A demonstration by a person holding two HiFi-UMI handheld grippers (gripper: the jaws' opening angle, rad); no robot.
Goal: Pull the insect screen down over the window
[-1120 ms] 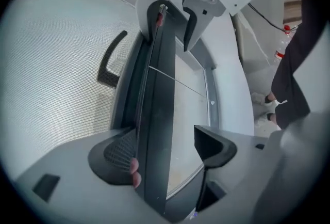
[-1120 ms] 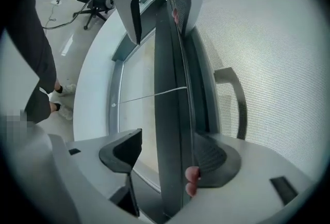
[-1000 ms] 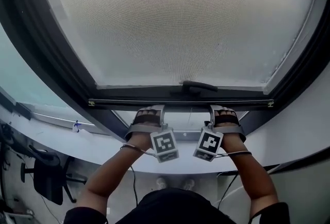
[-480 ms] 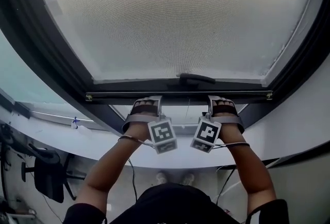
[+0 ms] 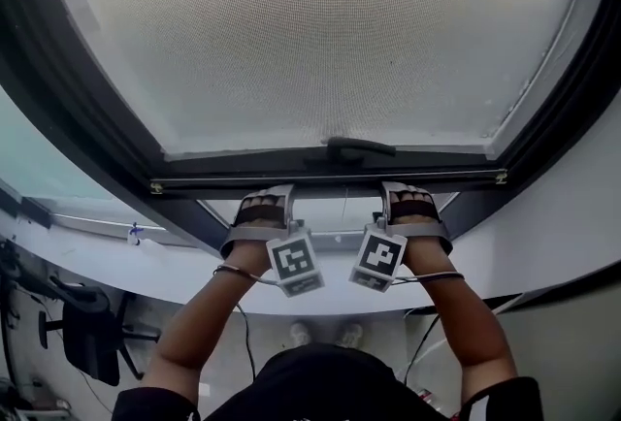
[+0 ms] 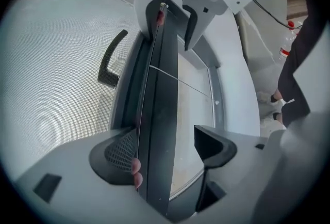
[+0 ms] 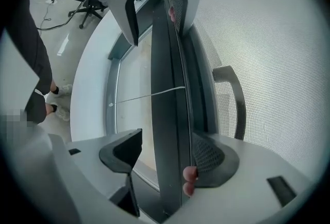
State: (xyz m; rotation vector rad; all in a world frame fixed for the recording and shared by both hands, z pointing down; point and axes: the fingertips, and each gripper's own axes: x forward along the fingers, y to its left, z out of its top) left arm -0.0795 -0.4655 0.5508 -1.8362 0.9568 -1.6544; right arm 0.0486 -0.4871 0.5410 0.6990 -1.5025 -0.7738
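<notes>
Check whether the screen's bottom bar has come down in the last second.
No. The bottom bar keeps about the same gap above the small blue thing on the sill; only the whole view shifted.

The gray floor [image 5: 228,356] lies far below. Two white shoes [image 5: 302,335] stand on it at 6 o'clock. A black chair [image 5: 85,337] on wheels stands on it at 8 o'clock. A thin wire [image 5: 249,351] trails over the floor near the shoes. The white sill [image 5: 87,262] curves across from 9 to 3 o'clock. A tiny blue thing [image 5: 134,234] sits on it at 9 o'clock, too small to tell what it is.
</notes>
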